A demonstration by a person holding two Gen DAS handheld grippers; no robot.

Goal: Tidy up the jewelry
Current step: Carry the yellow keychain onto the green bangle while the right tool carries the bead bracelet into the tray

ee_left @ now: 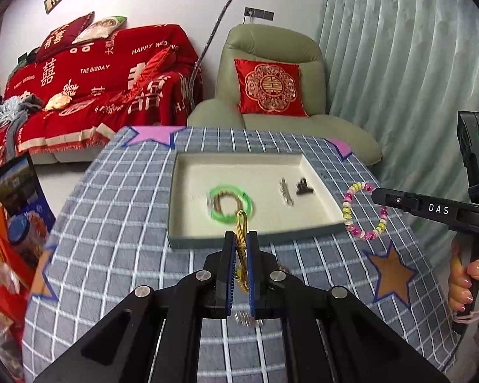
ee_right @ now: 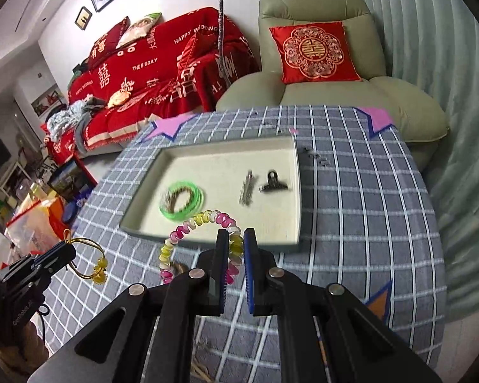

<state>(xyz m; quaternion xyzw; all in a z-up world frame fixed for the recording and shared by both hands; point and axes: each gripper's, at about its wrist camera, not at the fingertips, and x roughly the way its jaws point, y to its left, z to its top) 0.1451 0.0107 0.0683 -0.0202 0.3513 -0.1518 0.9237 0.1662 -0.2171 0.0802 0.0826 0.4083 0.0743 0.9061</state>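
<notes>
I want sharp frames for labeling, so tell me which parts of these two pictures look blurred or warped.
Left wrist view: the green bangle and tray rim smear slightly; fisheye bends the tablecloth grid. Right wrist view: the tray's near edge is soft, while the beaded bracelet and right gripper stay crisp.

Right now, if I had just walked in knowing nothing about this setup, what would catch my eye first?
Probably the two black grippers, each holding jewelry above the checked tablecloth: the right gripper pinches a pink-and-yellow beaded bracelet, and the left gripper pinches a yellow cord bracelet. Just beyond them sits a shallow tray holding a green bangle, a hair clip and a dark claw clip.
</notes>
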